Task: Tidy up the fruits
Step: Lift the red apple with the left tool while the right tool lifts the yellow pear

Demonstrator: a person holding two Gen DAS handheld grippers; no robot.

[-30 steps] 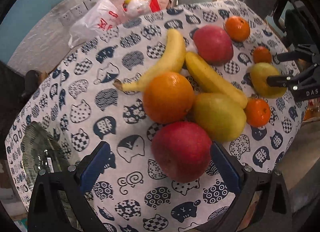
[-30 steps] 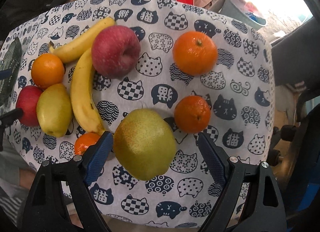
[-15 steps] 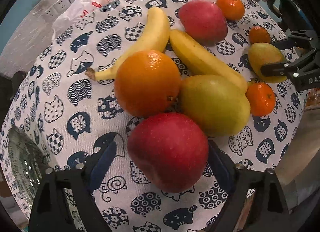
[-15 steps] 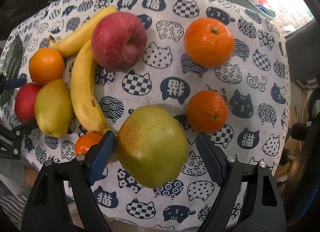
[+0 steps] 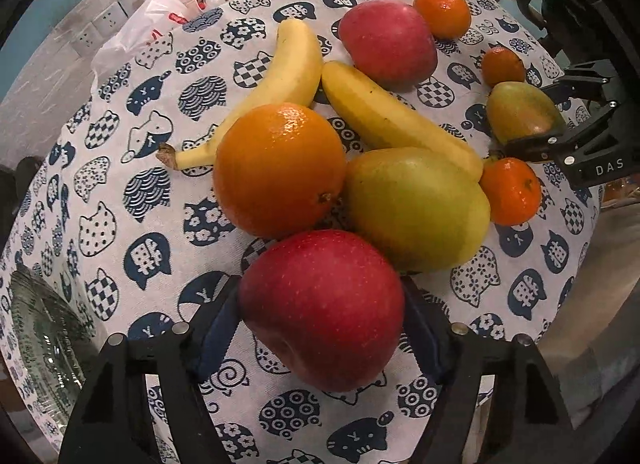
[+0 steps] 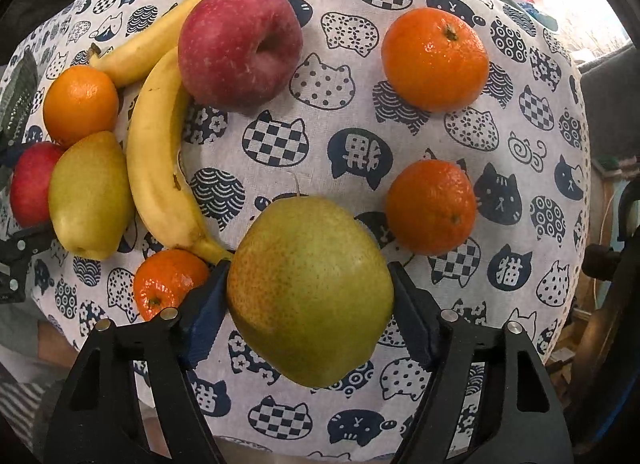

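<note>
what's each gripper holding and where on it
Left gripper clamps the red apple by its sides; right gripper clamps the pear across its middle.

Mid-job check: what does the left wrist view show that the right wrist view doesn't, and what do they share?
Only the left wrist view shows the left claw shut on the near red apple, plus a white plastic bag by the wall sockets.

Only the right wrist view shows the right claw from behind, closed on the green pear, stem pointing away.

Both share the cat-print tablecloth, two bananas, the far apple, the big orange and the yellow pear.
</note>
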